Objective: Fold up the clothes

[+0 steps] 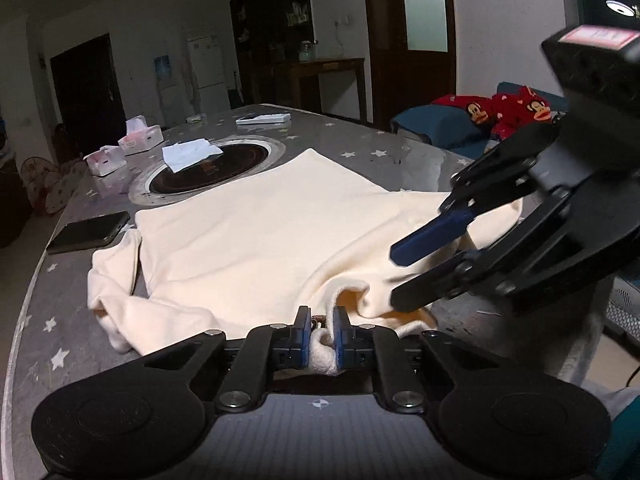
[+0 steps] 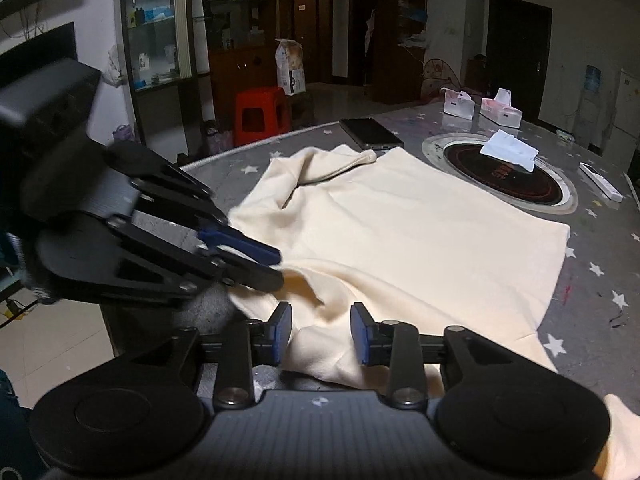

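A cream garment lies spread on the grey star-patterned table. It also shows in the right wrist view. My left gripper is shut on the garment's near edge, with a fold of cloth pinched between its blue pads. It also shows in the right wrist view. My right gripper is open, its fingers on either side of a bunched fold of the same near edge. In the left wrist view it hovers over the cloth from the right.
A round inset burner with a white tissue sits beyond the garment. A black phone lies to its left. Two tissue packs and a white remote lie farther back. A red stool stands off the table.
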Available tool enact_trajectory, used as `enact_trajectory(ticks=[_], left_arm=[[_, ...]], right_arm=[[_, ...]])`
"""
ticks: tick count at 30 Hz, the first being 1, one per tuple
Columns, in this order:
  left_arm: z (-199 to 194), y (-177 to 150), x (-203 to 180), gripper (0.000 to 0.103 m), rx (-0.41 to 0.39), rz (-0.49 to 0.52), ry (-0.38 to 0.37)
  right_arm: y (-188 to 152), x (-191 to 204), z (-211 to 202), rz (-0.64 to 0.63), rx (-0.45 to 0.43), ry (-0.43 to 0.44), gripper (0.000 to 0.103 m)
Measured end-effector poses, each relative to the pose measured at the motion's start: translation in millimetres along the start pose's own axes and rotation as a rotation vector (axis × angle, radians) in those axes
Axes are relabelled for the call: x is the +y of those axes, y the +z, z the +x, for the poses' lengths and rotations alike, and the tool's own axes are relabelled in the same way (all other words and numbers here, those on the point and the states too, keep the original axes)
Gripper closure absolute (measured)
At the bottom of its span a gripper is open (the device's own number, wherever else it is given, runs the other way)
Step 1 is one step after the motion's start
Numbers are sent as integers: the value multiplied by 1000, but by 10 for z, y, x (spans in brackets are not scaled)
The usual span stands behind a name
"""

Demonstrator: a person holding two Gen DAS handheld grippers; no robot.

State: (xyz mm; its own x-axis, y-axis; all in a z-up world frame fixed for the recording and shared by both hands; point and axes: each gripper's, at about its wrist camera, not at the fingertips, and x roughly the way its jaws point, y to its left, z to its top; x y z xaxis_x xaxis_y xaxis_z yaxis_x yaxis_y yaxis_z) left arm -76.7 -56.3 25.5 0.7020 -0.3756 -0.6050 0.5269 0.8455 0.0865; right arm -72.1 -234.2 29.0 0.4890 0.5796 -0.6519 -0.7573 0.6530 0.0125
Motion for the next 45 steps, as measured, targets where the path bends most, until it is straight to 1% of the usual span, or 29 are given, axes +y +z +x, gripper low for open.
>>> enact_trajectory(ticks=[5,7,8,10,12,13,14,16,18,19,20,21,22,23,25,28,29,32,35,37,40,42,43,45], left_arm=[[0,-80,19,90,12,-31,-12],[4,-93,21,90,13,-28,-23],[2,-93,23,87,10,-21,-29],[-18,-84,15,86,2,-7,-33],[-41,-53,-3,75,-18,9,-37],[-41,-35,-19,65,-27,20,-37],[-32,-14,-38,63,-36,33,-34],[14,20,-76,63,-49,64,-29],[85,32,-111,63,-52,92,-32],[125,33,-128,65,-48,100,-37],[167,30,-137,80,-39,103,-45],[206,23,-137,89,-30,102,-56],[227,11,-134,94,-20,96,-67],[230,-7,-130,97,-16,89,-76],[198,-46,-138,98,-13,94,-98],[134,-100,-158,97,-9,123,-127],[115,-115,-162,95,-7,133,-135],[63,-110,-134,92,-8,134,-158],[-4,-48,-89,87,-35,116,-170],[-36,31,-65,86,-63,97,-170],[14,188,-44,86,-93,44,-169],[119,275,-61,86,-92,14,-166],[182,307,-75,86,-87,-3,-168],[315,353,-128,86,-75,-29,-187]], right_arm=[[-72,47,120,-26,41,-21,72],[-97,64,108,-35,51,-17,86],[-110,75,94,-42,54,-25,92],[-134,96,67,-56,61,-42,95],[-147,105,33,-58,63,-45,96],[-151,107,15,-57,63,-43,96],[-157,109,1,-55,64,-41,96],[-172,119,-13,-56,72,-38,97],[-186,135,-22,-63,74,-37,97],[-191,137,-29,-65,75,-37,97],[-200,139,-41,-66,74,-39,97],[-210,139,-53,-66,74,-40,97],[-224,135,-64,-63,74,-39,97],[-238,132,-74,-61,75,-39,97],[-269,120,-85,-54,79,-32,97],[-311,77,-137,-16,81,4,94],[-319,59,-167,-1,78,16,91],[-332,-21,-324,59,55,22,85],[-349,-179,-528,117,17,-29,83],[-367,-307,-641,148,-6,-89,82],[-395,-566,-729,180,-28,-243,75],[-409,-713,-725,177,-28,-362,66],[-421,-789,-708,176,-21,-414,65],[-468,-949,-629,182,11,-484,65]])
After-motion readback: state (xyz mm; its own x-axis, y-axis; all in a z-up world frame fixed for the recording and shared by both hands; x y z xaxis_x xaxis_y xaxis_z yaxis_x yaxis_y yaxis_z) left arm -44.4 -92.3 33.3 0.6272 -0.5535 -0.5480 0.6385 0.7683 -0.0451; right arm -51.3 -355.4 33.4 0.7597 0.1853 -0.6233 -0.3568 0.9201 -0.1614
